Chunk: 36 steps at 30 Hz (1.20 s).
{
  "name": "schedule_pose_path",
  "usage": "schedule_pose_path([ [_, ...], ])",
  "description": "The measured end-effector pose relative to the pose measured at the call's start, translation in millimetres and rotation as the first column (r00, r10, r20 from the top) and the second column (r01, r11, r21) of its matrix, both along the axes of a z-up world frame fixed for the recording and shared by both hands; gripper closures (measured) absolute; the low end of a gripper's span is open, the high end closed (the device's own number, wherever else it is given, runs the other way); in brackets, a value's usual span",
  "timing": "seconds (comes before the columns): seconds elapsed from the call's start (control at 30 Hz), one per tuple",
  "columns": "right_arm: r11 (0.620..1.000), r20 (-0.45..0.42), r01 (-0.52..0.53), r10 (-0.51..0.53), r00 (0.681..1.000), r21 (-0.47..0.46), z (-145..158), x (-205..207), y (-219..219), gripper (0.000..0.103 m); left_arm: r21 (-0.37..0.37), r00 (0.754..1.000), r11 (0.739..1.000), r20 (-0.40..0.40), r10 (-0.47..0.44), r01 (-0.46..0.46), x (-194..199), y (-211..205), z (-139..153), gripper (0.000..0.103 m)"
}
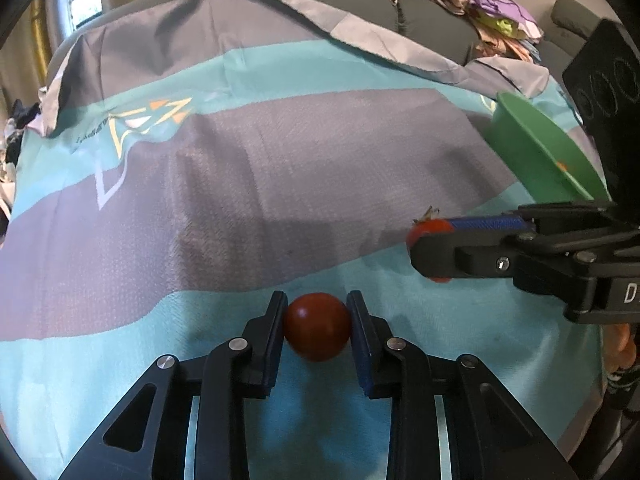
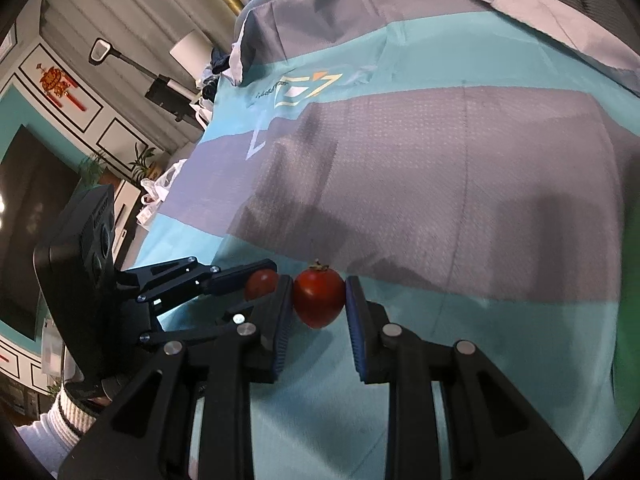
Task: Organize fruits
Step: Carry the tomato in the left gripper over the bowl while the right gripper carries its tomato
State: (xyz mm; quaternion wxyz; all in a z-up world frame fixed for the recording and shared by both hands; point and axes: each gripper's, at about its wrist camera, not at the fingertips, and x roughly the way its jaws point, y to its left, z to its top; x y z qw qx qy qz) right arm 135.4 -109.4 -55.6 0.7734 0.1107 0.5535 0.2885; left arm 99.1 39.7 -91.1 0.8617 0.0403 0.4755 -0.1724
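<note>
Here the left gripper (image 1: 318, 316) pinches a round red fruit (image 1: 318, 326) between its pads, low over the teal stripe of the cloth (image 1: 200, 184). Just beside it, the right gripper (image 2: 318, 300) clamps a second red fruit with a dry calyx (image 2: 319, 298) (stem end up), also close above the cloth. The two fruits sit near each other, apart. A green bowl (image 1: 540, 148) stands tilted further back to the right on the cloth, beyond the right gripper.
</note>
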Motion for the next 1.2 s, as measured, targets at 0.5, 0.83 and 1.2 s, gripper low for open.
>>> schedule_pose_path([
  [0.5, 0.993, 0.103, 0.111, -0.114, 0.988, 0.03, 48, -55, -68, 0.076, 0.006, 0.996, 1.0, 0.091, -0.015, 0.014, -30, -47, 46, 0.073],
  [0.83, 0.969, 0.2, 0.247, -0.244, 0.949, 0.012, 78, -71, -131, 0.076, -0.016, 0.983, 0.994, 0.152, -0.106, 0.109, -29, -106, 74, 0.073],
  [1.2, 0.895, 0.298, 0.423, -0.369, 0.88, -0.14, 81, -56, -201, 0.076, -0.014, 0.944, 0.963, 0.201, -0.26, 0.269, 1, -205, 87, 0.073],
])
